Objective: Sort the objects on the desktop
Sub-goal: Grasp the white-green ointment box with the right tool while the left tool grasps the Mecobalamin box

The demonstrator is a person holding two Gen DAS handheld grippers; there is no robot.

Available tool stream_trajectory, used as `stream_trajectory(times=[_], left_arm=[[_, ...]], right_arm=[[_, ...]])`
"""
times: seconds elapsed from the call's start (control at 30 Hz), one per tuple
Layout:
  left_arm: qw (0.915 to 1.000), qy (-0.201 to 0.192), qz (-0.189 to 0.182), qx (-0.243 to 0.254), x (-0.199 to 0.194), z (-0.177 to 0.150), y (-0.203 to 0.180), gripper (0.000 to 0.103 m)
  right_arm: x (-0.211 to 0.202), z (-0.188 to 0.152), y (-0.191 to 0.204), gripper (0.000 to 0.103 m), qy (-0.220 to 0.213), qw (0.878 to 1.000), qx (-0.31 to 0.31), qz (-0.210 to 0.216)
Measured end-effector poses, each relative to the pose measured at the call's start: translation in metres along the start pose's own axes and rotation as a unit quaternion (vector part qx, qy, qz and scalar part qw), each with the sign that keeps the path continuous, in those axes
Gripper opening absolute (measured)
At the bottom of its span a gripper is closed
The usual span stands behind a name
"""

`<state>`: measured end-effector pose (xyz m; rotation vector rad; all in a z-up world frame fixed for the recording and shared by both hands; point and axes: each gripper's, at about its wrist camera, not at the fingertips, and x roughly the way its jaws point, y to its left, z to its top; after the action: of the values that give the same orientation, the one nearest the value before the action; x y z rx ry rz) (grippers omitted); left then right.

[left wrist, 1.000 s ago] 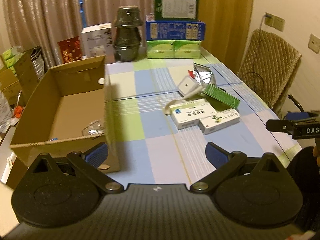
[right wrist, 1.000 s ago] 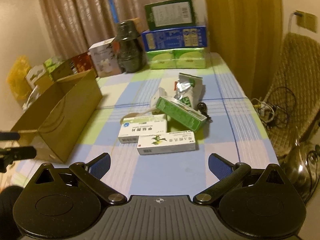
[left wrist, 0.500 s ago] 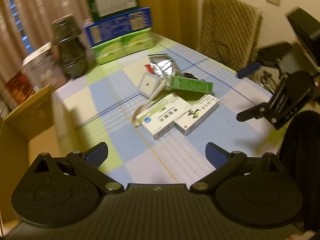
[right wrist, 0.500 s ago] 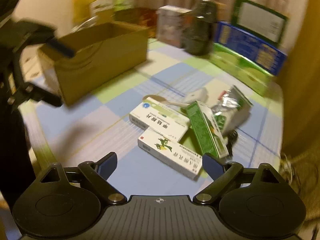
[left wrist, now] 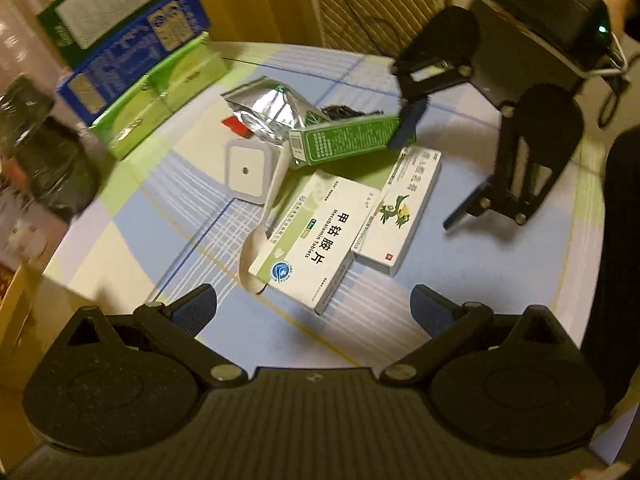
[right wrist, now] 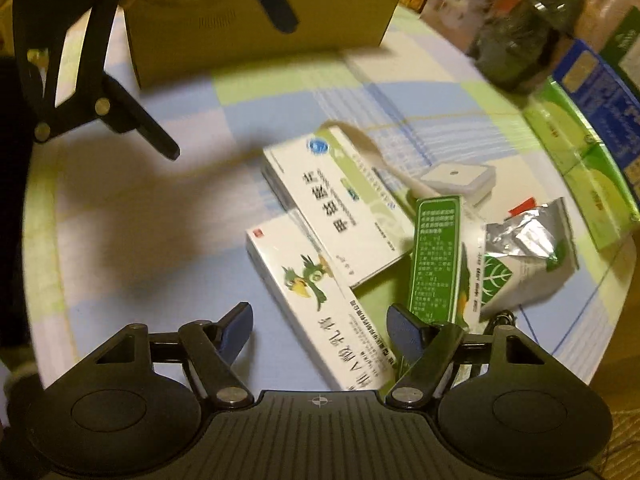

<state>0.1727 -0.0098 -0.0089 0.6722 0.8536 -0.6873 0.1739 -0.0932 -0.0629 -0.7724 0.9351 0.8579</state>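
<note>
A pile lies on the checked tablecloth: a white Mecobalamin box [left wrist: 320,236] [right wrist: 340,208], a white box with a bird picture [left wrist: 404,208] [right wrist: 320,292], a green box [left wrist: 344,140] [right wrist: 436,256], a silver foil bag [left wrist: 272,112] [right wrist: 524,256], a white square device [left wrist: 246,170] [right wrist: 456,176] and a white spoon [left wrist: 260,232]. My left gripper [left wrist: 314,306] [right wrist: 224,68] is open just in front of the Mecobalamin box. My right gripper [right wrist: 320,326] [left wrist: 436,168] is open, its fingers either side of the bird box's near end.
An open cardboard box [right wrist: 260,12] stands at the table's left side. Blue and green cartons [left wrist: 136,68], a dark jar [left wrist: 44,160] [right wrist: 520,36] and other boxes line the far edge. A woven chair [left wrist: 384,4] stands beyond the table.
Both grippers have swung in and dropped towards the pile. The right gripper now straddles the bird box. The left gripper has turned away from the cardboard box to face the Mecobalamin box.
</note>
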Motion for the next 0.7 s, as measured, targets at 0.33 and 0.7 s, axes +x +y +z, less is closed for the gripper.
stream_trajectory(times=[0.33, 0.7], left_arm=[[0.9989, 0.029, -0.027, 0.024, 0.040, 0.012, 0.020, 0.101], [0.9944, 0.050, -0.061, 0.070, 0.081, 0.037, 0.027, 0.096]], right_arm=[[0.016, -0.008, -0.013, 0.047, 0.023, 1.000, 0.007, 0.005], [-0.006, -0.034, -0.016, 0.037, 0.046, 0.997, 0.061, 0.004]])
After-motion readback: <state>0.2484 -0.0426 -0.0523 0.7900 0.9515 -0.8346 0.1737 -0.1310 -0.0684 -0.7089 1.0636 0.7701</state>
